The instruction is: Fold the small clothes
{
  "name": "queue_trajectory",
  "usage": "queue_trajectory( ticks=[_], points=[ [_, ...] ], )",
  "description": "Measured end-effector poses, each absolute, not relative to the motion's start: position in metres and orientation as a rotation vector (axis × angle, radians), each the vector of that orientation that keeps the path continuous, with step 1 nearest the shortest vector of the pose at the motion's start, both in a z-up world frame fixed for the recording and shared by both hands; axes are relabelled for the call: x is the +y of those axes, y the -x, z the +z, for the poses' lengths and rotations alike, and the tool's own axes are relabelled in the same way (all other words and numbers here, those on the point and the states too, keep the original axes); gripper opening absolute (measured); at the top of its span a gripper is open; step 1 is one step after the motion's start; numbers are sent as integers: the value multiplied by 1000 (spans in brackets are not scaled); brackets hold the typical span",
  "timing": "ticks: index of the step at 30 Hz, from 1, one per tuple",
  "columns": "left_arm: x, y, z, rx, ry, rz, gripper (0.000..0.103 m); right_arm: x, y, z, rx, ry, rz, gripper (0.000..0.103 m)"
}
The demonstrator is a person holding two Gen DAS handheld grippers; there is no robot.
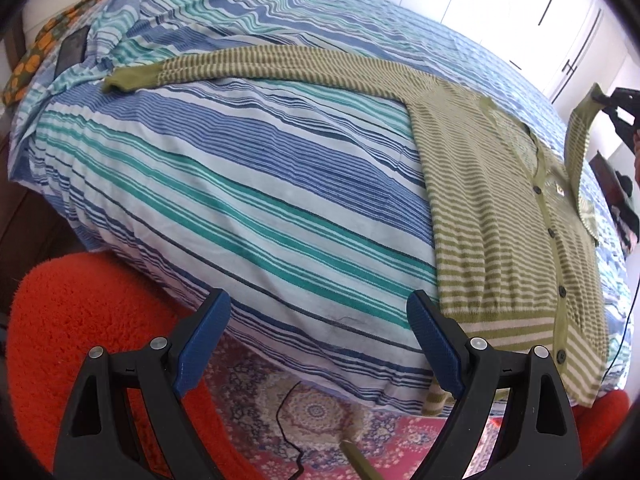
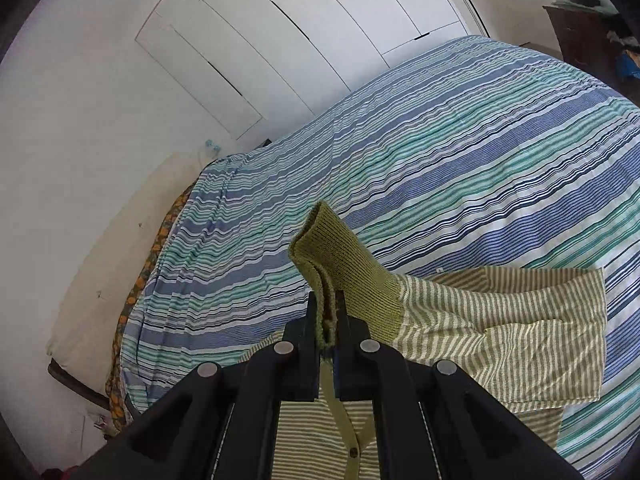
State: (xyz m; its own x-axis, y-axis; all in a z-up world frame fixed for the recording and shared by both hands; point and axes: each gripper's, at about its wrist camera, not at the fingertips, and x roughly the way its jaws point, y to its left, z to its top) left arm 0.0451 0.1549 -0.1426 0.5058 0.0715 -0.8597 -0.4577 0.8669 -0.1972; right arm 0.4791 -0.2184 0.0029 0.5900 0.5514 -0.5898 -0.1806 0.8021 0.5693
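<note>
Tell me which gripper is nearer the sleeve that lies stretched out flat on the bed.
Left. The left gripper, jaws open, hangs off the bed's edge facing that flat sleeve. The right gripper is across the cardigan, shut on the other sleeve's cuff.

Striped bedspread [image 1: 248, 184] — red rug [image 1: 80, 320], white wardrobe [image 2: 280, 40] beyond.

We count one striped green cardigan [image 1: 508, 208] on one bed [image 1: 248, 184], five dark buttons [image 1: 562, 290] visible down its front, two sleeves [image 1: 256, 66], two tongs [image 1: 318, 344], one orange rug [image 1: 80, 320], one patterned carpet [image 1: 320, 412].
</note>
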Motion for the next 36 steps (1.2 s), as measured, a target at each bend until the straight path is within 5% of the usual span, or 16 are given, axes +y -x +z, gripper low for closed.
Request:
queue_trajectory(
  ticks=[15, 18, 20, 22, 36],
  points=[
    [172, -49, -150, 1015, 538, 326, 91, -10, -460, -120, 1141, -229, 626, 11],
    [170, -53, -151, 1022, 527, 322, 91, 3, -451, -137, 1227, -248, 752, 32],
    [169, -53, -151, 1024, 519, 322, 91, 5, -442, -136, 1253, -258, 808, 64],
    [167, -53, -150, 1022, 513, 322, 91, -5, -434, -126, 1228, -322, 855, 85],
    [150, -53, -154, 1050, 437, 320, 92, -204, -258, -80, 1002, -45, 553, 85]
  ],
)
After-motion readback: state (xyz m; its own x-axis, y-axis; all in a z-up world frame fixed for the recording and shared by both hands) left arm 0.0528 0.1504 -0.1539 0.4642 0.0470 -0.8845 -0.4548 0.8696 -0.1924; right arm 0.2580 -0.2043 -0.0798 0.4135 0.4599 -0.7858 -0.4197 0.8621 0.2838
